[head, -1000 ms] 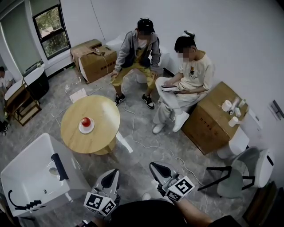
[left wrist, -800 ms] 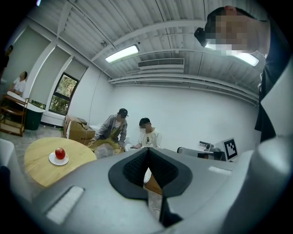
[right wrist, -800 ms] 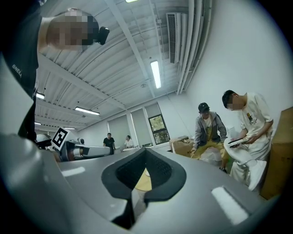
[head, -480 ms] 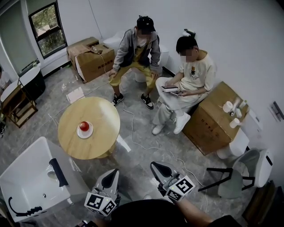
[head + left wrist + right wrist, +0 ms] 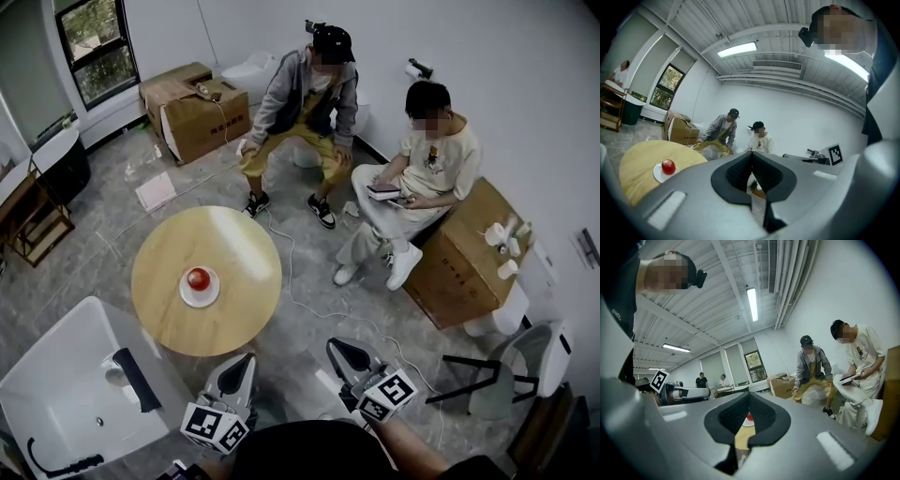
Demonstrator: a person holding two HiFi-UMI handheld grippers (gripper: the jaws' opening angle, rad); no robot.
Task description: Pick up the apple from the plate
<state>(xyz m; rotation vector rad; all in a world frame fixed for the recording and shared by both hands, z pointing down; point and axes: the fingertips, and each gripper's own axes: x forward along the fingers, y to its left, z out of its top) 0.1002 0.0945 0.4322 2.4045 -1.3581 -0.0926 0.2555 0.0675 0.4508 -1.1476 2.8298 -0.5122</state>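
Now the apple (image 5: 198,278) sits in the middle of a small white plate (image 5: 212,297), and the plate rests on the round wooden table (image 5: 234,248), a little toward the near-left part of its top. The apple is red and upright, and nothing touches it.

Both grippers are held low at the bottom of the head view, well apart from the table and from the apple. The left gripper (image 5: 248,357) points toward the near edge of the table. Its two jaws are pressed together at the tips and nothing is between them. In the left gripper view the apple and plate appear far to the left of the jaws, not in line with them. The right gripper (image 5: 331,343) is beside the left one, over the grey floor. Its jaws are also closed tip to tip and they hold nothing. In the right gripper view a bit of the apple and the table shows far away, through the slit under the joined tips.

Left of the table stands a white bathtub (image 5: 56,375). Behind the table one person (image 5: 309,103) sits by the wall and another person (image 5: 427,164) sits on a cardboard box (image 5: 459,258). A white cable (image 5: 291,281) runs across the floor beside the table.
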